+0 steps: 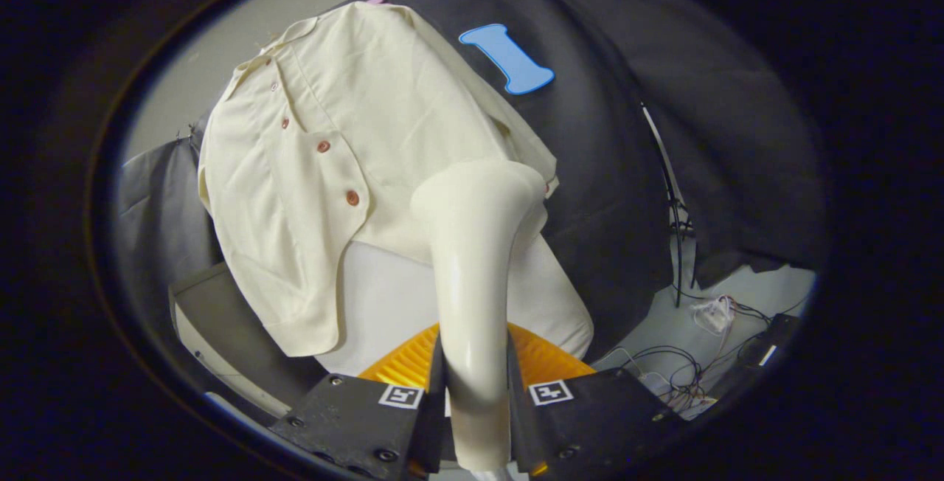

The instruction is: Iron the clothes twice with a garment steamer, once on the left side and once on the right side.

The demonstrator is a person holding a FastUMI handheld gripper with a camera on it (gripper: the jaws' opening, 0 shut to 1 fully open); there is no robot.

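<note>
Gripper: the gripper (pixel 476 400), at the bottom centre of the frame, is closed narrowly on the handle of the cream garment steamer (pixel 472 282); both black fingers (pixel 435 400) press its sides.
Steamer: its handle rises from between the fingers; the head bends toward the shirt at the frame's middle, apparently at or near the cloth, though contact cannot be told.
Grip reason: holding low on the handle likely lets the head reach forward to the fabric.
Shirt: a cream short-sleeved shirt (pixel 346 134) with brown buttons (pixel 352 198) hangs beyond the fingers in the upper left of the frame, on a white form (pixel 383 304).
Placement: the head sits right of the button placket, by the hem; probably that side's pass.
Surroundings: loose cables (pixel 686 370) lie at lower right.
</note>
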